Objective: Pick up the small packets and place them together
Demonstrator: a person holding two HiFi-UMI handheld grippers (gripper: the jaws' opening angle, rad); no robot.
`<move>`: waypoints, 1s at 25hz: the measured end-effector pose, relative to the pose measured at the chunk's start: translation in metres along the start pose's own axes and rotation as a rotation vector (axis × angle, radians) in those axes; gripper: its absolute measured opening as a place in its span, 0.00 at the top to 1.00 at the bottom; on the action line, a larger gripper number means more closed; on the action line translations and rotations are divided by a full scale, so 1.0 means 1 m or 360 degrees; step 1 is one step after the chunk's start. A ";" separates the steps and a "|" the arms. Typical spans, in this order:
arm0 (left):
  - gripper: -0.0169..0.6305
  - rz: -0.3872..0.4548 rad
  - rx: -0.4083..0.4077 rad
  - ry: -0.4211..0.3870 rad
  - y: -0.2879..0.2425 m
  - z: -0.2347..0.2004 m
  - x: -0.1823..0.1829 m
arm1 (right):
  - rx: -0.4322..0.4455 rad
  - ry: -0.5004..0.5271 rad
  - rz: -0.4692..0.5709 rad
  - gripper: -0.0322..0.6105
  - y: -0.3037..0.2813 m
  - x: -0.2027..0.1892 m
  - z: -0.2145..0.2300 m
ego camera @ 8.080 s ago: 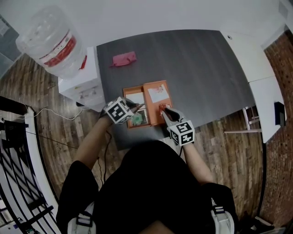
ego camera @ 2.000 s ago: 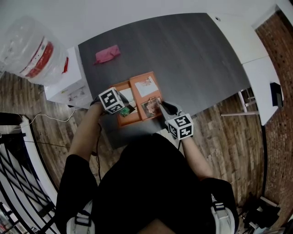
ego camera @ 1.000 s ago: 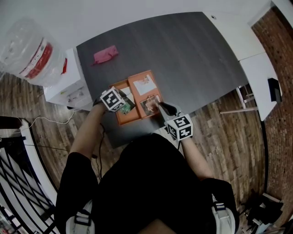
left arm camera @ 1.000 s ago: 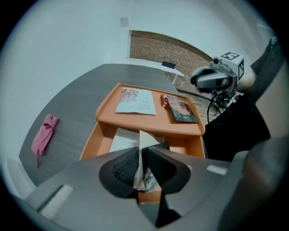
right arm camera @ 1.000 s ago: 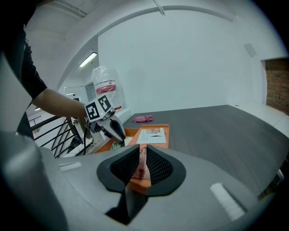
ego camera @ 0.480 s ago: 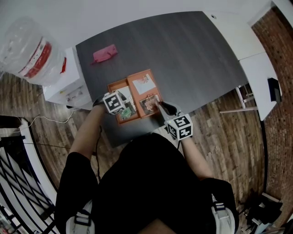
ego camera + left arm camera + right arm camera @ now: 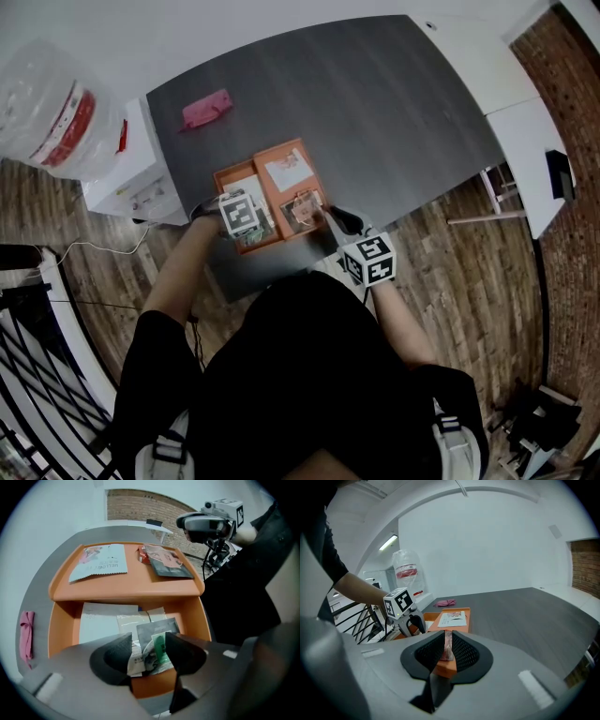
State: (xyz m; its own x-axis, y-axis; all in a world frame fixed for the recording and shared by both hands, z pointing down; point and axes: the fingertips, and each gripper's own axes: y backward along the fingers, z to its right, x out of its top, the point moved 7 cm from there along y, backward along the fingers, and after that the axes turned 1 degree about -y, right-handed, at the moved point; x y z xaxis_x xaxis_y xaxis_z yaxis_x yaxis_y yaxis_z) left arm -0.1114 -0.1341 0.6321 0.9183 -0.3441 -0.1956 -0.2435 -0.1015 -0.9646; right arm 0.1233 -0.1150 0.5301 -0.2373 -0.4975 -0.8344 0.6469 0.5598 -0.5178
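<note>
Since a second ago the left gripper (image 7: 148, 654) has tipped further over and sunk into the deeper half of the open orange cardboard box (image 7: 125, 590). Its jaws have just been opening, and they now stand apart, gripping nothing. Between them a dark grey small packet with a green label (image 7: 158, 637) lies loose on top of a few white and clear packets (image 7: 105, 620) at the near end of that half. The right gripper (image 7: 446, 651) has hardly stirred. It is clenched on the near edge of a thin pinkish packet (image 7: 447, 644), which sits edge-on between the jaws over the near corner of the raised orange half. A white printed sachet (image 7: 101, 562) lies flat further back on that same raised half, apart from the pinkish one. The box sits near the front edge of the dark grey table (image 7: 394, 103), and a crumpled pink cloth (image 7: 206, 109) lies well away toward the far corner.
</note>
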 end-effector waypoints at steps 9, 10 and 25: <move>0.88 0.0013 0.0317 -0.0247 -0.012 0.000 0.003 | -0.0002 -0.0005 -0.0005 0.87 -0.001 -0.001 0.000; 0.96 0.0039 0.0325 -0.0238 -0.011 -0.001 0.003 | -0.0003 -0.0005 -0.0006 0.87 -0.001 -0.001 0.000; 0.98 0.0232 0.0314 -0.0157 0.020 -0.004 0.004 | 0.0004 -0.0003 -0.0005 0.87 -0.001 -0.002 0.003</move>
State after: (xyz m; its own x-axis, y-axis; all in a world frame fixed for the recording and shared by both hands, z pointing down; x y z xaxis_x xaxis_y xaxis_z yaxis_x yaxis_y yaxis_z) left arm -0.1136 -0.1416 0.6129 0.9063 -0.2479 -0.3422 -0.3190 0.1298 -0.9388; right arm 0.1253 -0.1163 0.5331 -0.2379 -0.5007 -0.8323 0.6480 0.5564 -0.5200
